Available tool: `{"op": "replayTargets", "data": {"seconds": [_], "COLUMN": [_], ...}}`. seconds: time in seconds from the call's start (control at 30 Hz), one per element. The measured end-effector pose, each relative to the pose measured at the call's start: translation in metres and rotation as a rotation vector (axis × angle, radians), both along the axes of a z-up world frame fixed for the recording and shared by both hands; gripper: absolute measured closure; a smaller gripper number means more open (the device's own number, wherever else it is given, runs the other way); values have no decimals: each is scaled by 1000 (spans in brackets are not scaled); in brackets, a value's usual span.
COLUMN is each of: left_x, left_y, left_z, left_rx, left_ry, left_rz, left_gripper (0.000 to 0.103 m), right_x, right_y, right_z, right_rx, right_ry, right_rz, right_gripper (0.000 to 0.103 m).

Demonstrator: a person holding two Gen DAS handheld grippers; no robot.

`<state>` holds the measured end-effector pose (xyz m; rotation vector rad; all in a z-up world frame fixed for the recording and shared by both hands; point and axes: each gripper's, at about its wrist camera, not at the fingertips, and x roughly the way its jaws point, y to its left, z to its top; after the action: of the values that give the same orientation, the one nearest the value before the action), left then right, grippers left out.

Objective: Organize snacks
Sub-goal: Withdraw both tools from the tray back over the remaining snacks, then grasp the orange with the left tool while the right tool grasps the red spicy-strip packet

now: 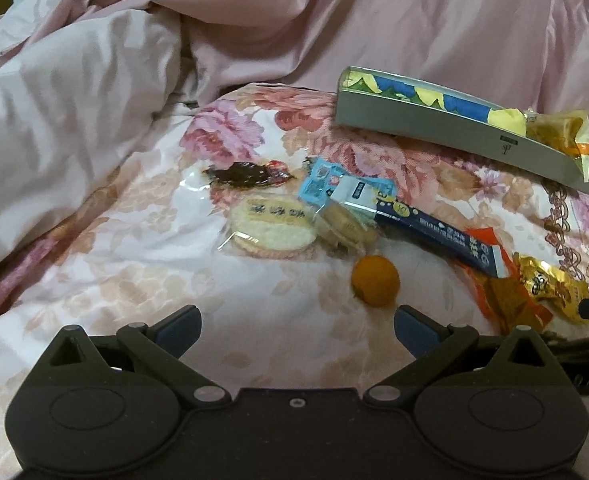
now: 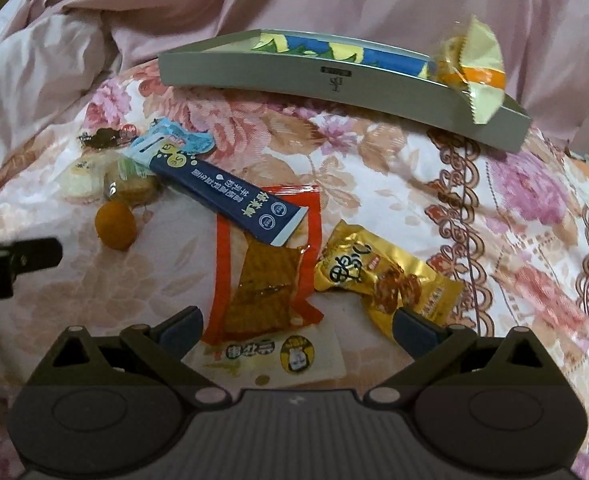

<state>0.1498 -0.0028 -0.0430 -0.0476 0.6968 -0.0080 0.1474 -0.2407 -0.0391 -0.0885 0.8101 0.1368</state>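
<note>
Snacks lie scattered on a floral bedspread point(image 1: 142, 240). My left gripper point(image 1: 297, 326) is open over bare fabric, just short of a small orange fruit point(image 1: 375, 280) point(image 2: 116, 226). Beyond it are a round rice cracker pack point(image 1: 274, 226), a wrapped biscuit point(image 1: 344, 224) and a navy stick sachet point(image 1: 434, 232) point(image 2: 230, 192). My right gripper point(image 2: 297, 326) is open, with the lower end of a red-edged tofu pack point(image 2: 266, 272) between its fingers and a gold snack bag point(image 2: 386, 280) at the right finger. A grey box tray point(image 2: 334, 80) point(image 1: 446, 132) at the back holds a yellow wrapped cake point(image 2: 470, 68).
A rumpled pink duvet point(image 1: 94, 100) rises at the left and behind the tray. A dark snack in clear wrap point(image 1: 246, 174) and a light blue packet point(image 1: 326, 178) lie behind the cracker. A white labelled packet point(image 2: 278, 356) lies under my right gripper. The left gripper's finger point(image 2: 22, 260) shows at the right wrist view's left edge.
</note>
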Motion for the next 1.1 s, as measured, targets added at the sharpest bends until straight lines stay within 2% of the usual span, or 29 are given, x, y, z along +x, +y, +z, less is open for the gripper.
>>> {"op": "replayTargets", "data": {"seconds": [0.2, 0.37, 0.47, 0.57, 0.67, 0.77, 0.97, 1.1], "left_x": [28, 45, 50, 48, 45, 42, 40, 38], "left_y": [-10, -17, -23, -27, -30, -29, -26, -25], "left_z": [-4, -12, -20, -24, -25, -25, -26, -28], "left_rx": [4, -19, -20, -12, 5, -16, -32, -29], "left_ry": [-27, -30, -20, -32, -49, -56, -62, -67], "left_rz": [-72, -133, -159, -189, -211, -226, -213, -195], "left_gripper": [1, 1, 1, 2, 8, 14, 25, 37], "right_x": [10, 13, 13, 12, 11, 9, 3, -3], "right_y": [9, 8, 6, 5, 7, 9, 20, 29], "right_z": [-10, -16, -17, -17, -16, -15, -12, -11], "right_rx": [-34, 17, 50, 66, 77, 83, 56, 40], "right_ry": [-18, -36, -44, -60, -67, -73, -88, -100], "right_rz": [47, 41, 29, 32, 39, 58, 126, 192], "right_gripper": [0, 1, 3, 11, 14, 18, 24, 24]}}
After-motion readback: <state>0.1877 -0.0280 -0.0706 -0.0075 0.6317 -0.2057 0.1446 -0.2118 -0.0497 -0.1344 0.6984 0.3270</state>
